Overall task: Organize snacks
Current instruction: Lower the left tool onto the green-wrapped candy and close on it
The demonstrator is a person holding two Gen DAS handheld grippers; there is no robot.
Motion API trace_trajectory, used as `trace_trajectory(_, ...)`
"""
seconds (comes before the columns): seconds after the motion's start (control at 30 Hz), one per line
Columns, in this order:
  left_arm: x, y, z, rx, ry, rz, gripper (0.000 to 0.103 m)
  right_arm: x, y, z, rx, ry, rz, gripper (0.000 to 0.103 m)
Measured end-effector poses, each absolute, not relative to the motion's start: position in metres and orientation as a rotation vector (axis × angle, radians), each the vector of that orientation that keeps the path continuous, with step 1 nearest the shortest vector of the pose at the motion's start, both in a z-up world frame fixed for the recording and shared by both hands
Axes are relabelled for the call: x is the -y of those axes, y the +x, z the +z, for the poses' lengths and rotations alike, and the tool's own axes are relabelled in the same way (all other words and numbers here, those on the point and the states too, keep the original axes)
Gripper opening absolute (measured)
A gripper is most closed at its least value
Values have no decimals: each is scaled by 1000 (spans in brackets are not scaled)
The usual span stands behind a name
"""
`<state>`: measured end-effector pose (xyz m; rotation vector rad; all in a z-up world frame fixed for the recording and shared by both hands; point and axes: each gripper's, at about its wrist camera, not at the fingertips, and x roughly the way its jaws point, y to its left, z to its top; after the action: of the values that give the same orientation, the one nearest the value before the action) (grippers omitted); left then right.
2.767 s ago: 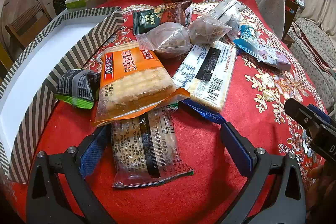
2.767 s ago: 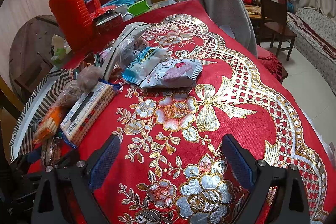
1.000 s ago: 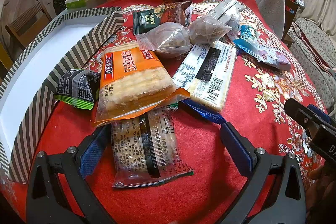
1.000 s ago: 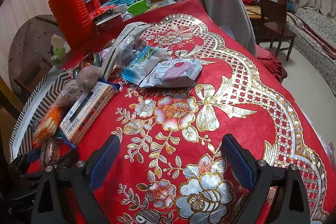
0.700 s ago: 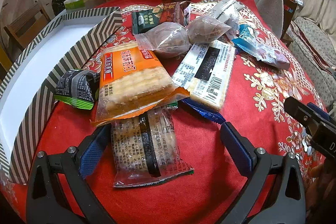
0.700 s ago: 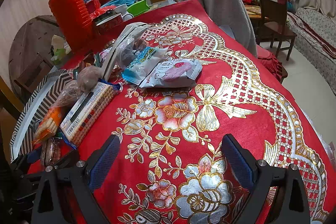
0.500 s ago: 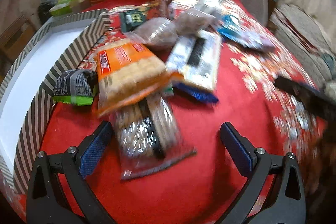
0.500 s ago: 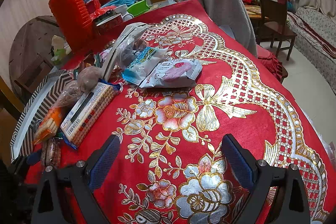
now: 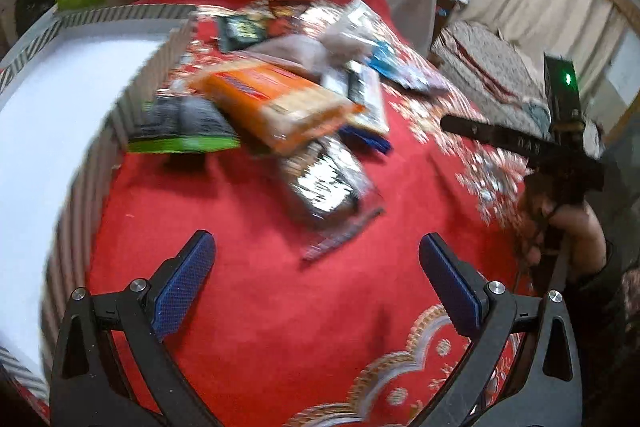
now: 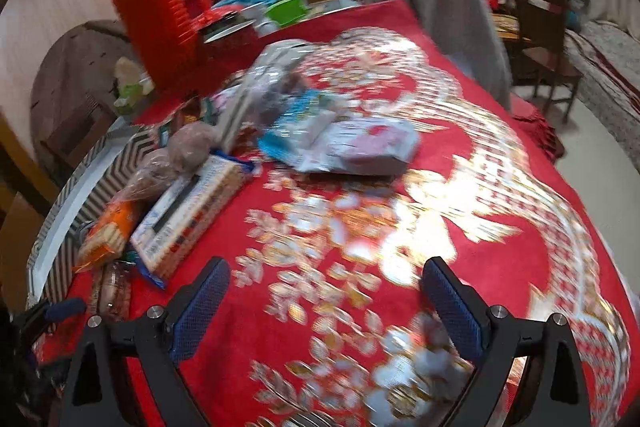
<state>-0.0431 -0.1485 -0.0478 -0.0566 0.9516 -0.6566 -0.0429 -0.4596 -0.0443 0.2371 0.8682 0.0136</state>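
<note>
Task progress inspected and found at the very start. Striped grey-and-white shallow box with white floor (image 9: pixel 60 99) noted at the left of the red gold-patterned tablecloth (image 9: pixel 256 307); visible part of its floor bare, no packet seen inside. All snacks found loose on the cloth in one overlapping heap just beside the box wall: orange packet of pale biscuits (image 9: pixel 276 99) on top, black-and-green foil packet (image 9: pixel 180 127) at its left against the box, clear wrapper with dark printed band (image 9: pixel 324 183) nearest, long white packet with barcode (image 10: pixel 188 211), two clear bags of brownish round items (image 10: pixel 188 147), and blue and pink-and-white pouches (image 10: pixel 360 147) further off. Both views blurred; print illegible.

Left gripper (image 9: pixel 316 279) found with jaws spread wide, empty, above bare cloth short of the clear wrapper. Right gripper (image 10: pixel 328 303) likewise spread and empty, over the floral pattern, well apart from the heap.

Judged: nothing sorted yet; every packet left to be lifted into the box, nearest wrapper the likely first pick.
</note>
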Motion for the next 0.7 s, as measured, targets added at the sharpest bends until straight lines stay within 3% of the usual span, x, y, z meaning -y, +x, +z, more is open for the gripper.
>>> trace_trajectory(0.33, 120, -11, -29, -844, -150, -722, 102, 459, -34, -47, -848, 281, 28, 98)
trace_trajectory(0.7, 134, 21, -32, -775, 0, -433, 102, 460, -35, -46, -849, 279, 30, 98)
